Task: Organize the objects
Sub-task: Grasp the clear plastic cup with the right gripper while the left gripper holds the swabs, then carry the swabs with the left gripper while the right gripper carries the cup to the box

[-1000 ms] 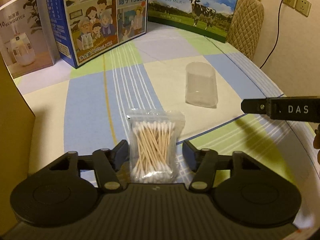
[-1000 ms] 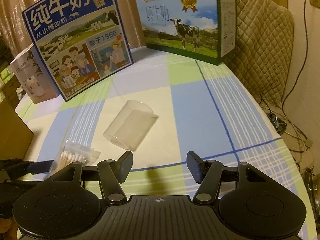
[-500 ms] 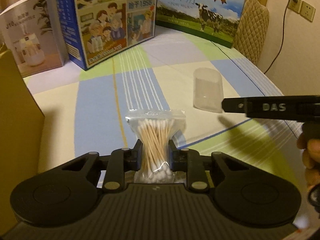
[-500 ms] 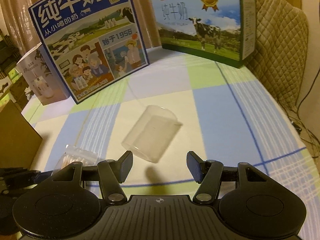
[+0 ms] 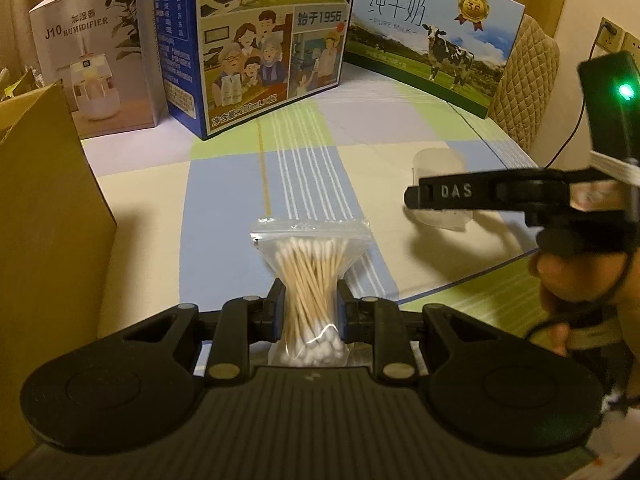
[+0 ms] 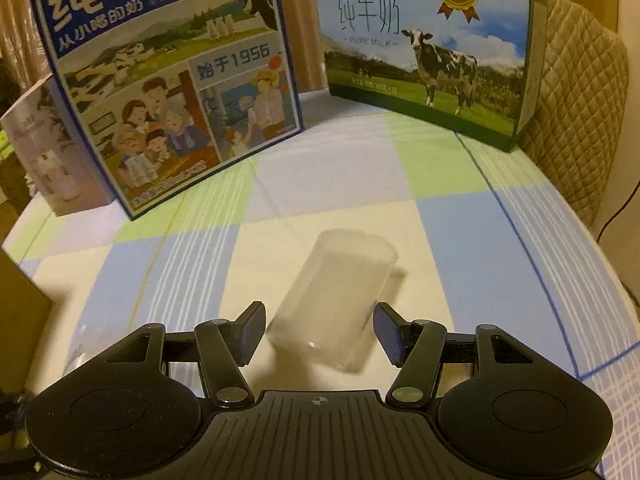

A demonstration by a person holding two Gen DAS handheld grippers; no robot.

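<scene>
The left gripper [image 5: 307, 306] pinches the bag of cotton swabs [image 5: 310, 280] firmly on the table, while the right gripper [image 6: 320, 330], jaws apart and empty, should center around the lying clear cup [image 6: 334, 300] before closing.

Bag of cotton swabs [image 5: 310, 280]: small clear zip-top pouch, wooden sticks with white tips, sealed strip at its far end, squeezed narrow at the middle; near centre of the checked table [image 5: 224, 216].

Plastic cup [image 6: 332, 300]: translucent, empty, lying on its side, mouth toward the far side; right of the bag, well apart.
</scene>
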